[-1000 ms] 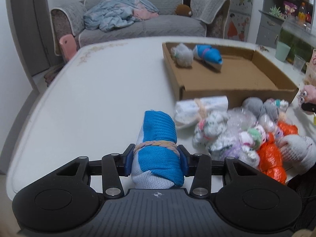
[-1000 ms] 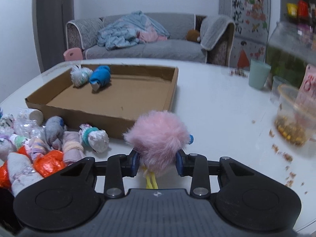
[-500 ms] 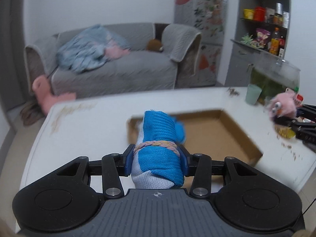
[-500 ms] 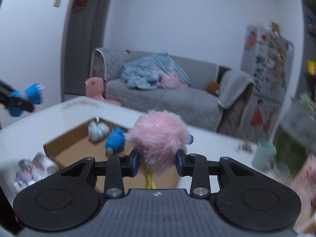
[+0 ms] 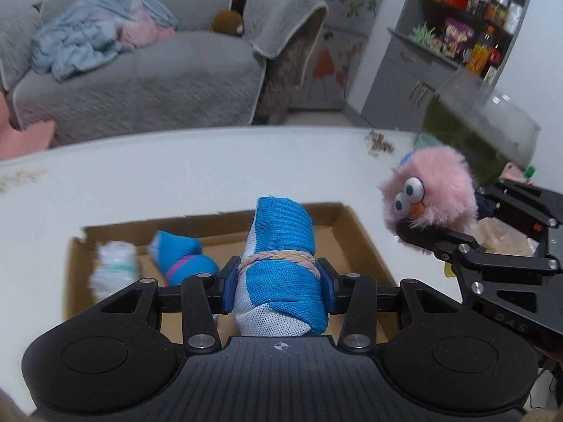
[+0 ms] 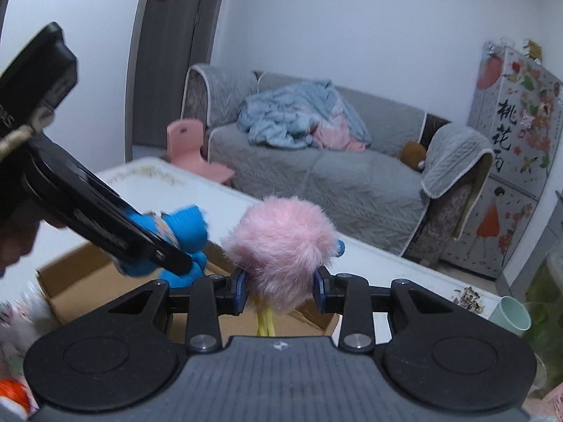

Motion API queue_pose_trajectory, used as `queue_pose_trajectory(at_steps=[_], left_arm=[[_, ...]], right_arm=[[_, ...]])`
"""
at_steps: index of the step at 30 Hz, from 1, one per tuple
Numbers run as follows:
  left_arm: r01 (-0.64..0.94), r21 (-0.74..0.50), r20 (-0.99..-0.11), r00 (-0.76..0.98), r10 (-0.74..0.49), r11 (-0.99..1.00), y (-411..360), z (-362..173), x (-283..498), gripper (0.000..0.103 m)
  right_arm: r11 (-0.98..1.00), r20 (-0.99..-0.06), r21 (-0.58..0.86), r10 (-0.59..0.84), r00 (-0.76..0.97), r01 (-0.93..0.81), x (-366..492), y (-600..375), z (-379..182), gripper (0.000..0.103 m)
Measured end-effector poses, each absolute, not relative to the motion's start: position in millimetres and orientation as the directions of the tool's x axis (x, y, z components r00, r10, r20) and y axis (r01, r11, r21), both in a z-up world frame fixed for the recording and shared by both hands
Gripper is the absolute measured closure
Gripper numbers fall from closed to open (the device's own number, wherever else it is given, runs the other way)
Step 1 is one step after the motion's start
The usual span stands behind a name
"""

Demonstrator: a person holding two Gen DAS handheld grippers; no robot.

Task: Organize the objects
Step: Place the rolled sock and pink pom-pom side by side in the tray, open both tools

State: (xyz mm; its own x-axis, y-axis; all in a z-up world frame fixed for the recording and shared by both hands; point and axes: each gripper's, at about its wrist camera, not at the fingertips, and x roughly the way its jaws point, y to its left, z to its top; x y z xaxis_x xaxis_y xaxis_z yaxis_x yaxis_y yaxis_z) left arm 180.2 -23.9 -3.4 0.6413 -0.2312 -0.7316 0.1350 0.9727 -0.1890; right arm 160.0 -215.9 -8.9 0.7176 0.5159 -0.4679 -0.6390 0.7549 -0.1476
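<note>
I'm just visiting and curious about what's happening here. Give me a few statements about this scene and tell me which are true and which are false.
1. The left gripper holds a blue and white rolled sock. True.
2. The right gripper is empty. False: it is shut on a pink fluffy toy.
3. The cardboard box already has two items in it. True: a blue roll and a whitish bundle lie inside.
4. The pink fluffy toy lies inside the box. False: it is held up in the air.
5. The sofa behind the table is bare. False: a light blue blanket lies on it.
</note>
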Motion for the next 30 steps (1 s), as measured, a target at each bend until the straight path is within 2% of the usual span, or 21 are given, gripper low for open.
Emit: queue_pose_trajectory(at_steps=[9, 16, 30], left_arm=[[0.110, -0.120, -0.782, 0.601, -0.162, 0.987, -26.0, -62.5, 217.4, 0.052], [0.071, -0.038, -0.795, 0.602, -0.073, 0.997, -5.8, -77.0, 222.2, 0.052], [0.043, -0.086, -0.798, 0.595, -0.095, 0.995, -0.7, -80.1, 230.3, 0.051]], right_arm=[[0.725, -0.545, -0.177, 0.491, 0.680, -0.666, 180.6, -207.0, -32.3, 0.071], [0.662, -0.601, -0.215, 0.490, 0.631, -0.718, 185.8, -179.6, -47.9, 0.071], [0.529, -0.690, -0.302, 0.452, 0.565, -0.793, 185.9, -142.4, -72.4, 0.070]])
